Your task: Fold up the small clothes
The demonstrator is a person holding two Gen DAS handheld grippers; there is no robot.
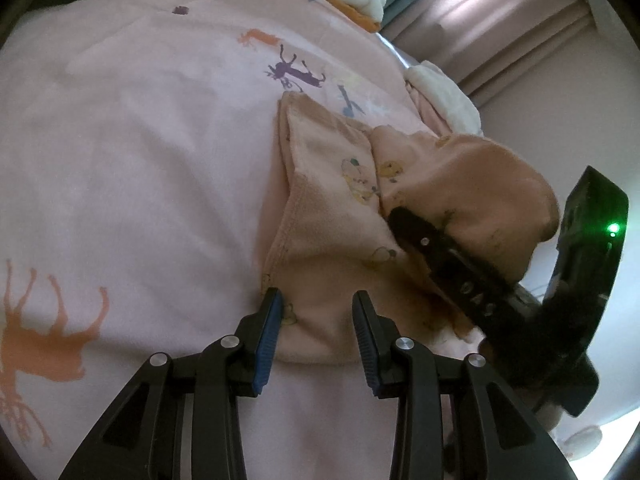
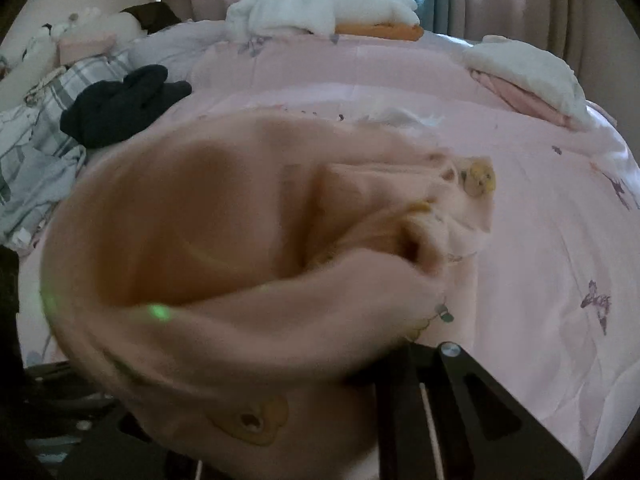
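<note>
I am working at a bed covered by a pink quilt (image 1: pixel 140 140) printed with deer and butterflies. On it lies the piece I am folding, a small peach garment (image 1: pixel 332 216) with little cartoon prints.

My left tongs (image 1: pixel 316 320) hover low over the garment's near hem. Their two fingers stand partly spread, one at each side of the hem's edge, and nothing is pinched between them; the cloth lies flat beneath.

My right tongs (image 1: pixel 444 256) come in from the right side in the left camera's view. They are pressed nearly together on a fold of the garment, and a flap of peach cloth balloons up over them, lifted clear of the quilt. In the right camera's view that same cloth (image 2: pixel 208 248) fills most of the picture, blurred and draped across the tongs, so the fingertips themselves are hidden there.

My reading of progress: this garment is mid-fold. Its left half rests smooth on the quilt, while the right half is raised, seemingly to be laid over toward the middle. That flap is not yet set down, and further folds likely remain.

Elsewhere on the bed sit a dark heap of clothing (image 2: pixel 120 108), white and orange stacks (image 2: pixel 328 8) near the curtain, and a white and pink pile (image 2: pixel 528 76). Whether those are finished or waiting, I cannot tell.
</note>
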